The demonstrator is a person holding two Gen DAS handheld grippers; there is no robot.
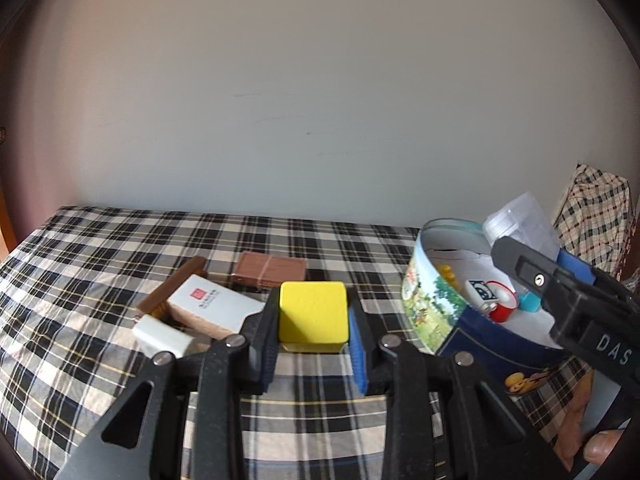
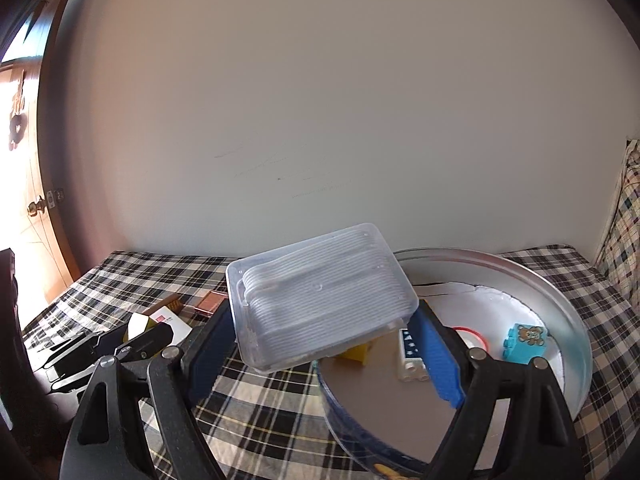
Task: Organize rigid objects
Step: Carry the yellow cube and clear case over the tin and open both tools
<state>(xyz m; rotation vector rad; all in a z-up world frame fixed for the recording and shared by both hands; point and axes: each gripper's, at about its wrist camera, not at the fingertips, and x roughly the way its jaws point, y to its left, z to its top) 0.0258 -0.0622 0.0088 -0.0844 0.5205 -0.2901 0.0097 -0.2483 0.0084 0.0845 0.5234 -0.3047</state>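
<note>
My left gripper (image 1: 313, 320) is shut on a yellow square block (image 1: 313, 312), just above the plaid cloth. My right gripper (image 2: 324, 328) is shut on a clear plastic box (image 2: 320, 296) of white flat pieces, tilted over the near-left rim of a round tin (image 2: 560, 292). The tin (image 1: 436, 296) also shows at the right of the left wrist view, with the right gripper and the clear box (image 1: 524, 224) above it. Inside the tin lie a blue bear brick (image 2: 526, 342), a red-rimmed roll (image 2: 470, 334), a white piece (image 2: 410, 356) and a yellow piece (image 2: 358, 352).
On the cloth left of the yellow block lie a white card box (image 1: 212, 308), a brown wooden piece (image 1: 172, 288), a white eraser-like block (image 1: 162, 338) and a brown flat pack (image 1: 270, 270). A wall stands behind. A plaid pillow (image 1: 596, 216) is at right; a door (image 2: 24, 200) at left.
</note>
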